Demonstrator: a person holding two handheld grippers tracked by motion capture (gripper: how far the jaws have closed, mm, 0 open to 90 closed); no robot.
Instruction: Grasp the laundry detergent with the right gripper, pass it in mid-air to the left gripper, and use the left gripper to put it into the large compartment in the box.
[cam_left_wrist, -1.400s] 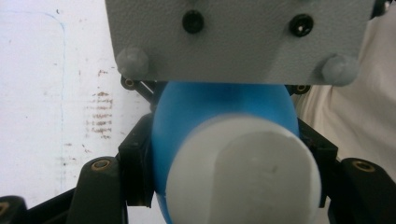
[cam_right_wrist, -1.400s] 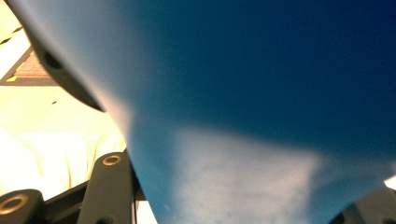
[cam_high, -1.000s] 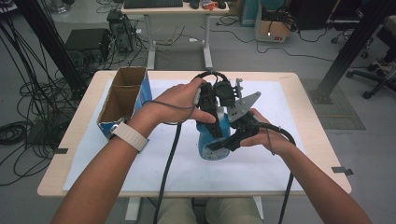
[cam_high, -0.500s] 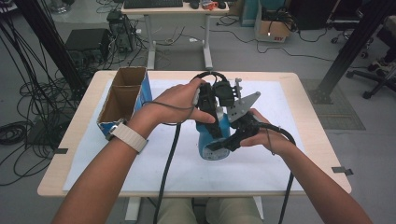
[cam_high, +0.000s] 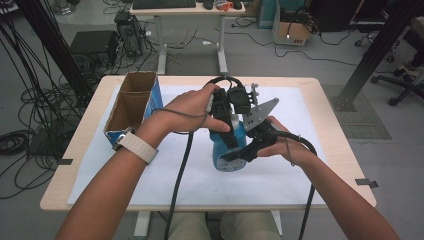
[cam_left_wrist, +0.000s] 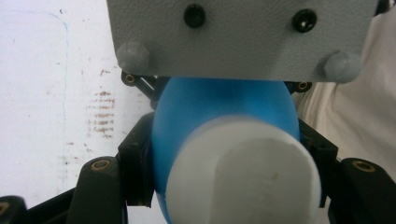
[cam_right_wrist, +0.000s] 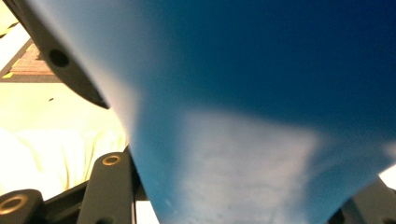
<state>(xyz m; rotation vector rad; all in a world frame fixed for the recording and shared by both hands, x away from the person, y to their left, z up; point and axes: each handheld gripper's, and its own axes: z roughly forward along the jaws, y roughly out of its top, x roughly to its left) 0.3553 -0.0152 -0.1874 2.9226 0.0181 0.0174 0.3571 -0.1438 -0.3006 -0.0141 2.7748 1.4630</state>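
A blue bottle (cam_high: 226, 156) with a white cap (cam_left_wrist: 243, 177) stands on the white mat (cam_high: 150, 170) at the middle of the table. My left gripper (cam_high: 231, 140) comes down on it from above. In the left gripper view this gripper (cam_left_wrist: 229, 182) is shut on the blue body just behind the cap, a black jaw on each side. My right gripper (cam_high: 239, 154) reaches in from the right and is shut on the bottle's lower body. In the right gripper view the blue wall (cam_right_wrist: 261, 116) lies right between that gripper's (cam_right_wrist: 243, 198) jaws. Its grey plate (cam_high: 262, 112) rises above the bottle.
An open cardboard box (cam_high: 131, 106) with a blue side stands at the table's left rear. The wooden table edge (cam_high: 345, 150) frames the mat. Cables trail from both grippers toward the near edge. More cables and a desk (cam_high: 190, 10) lie beyond the table.
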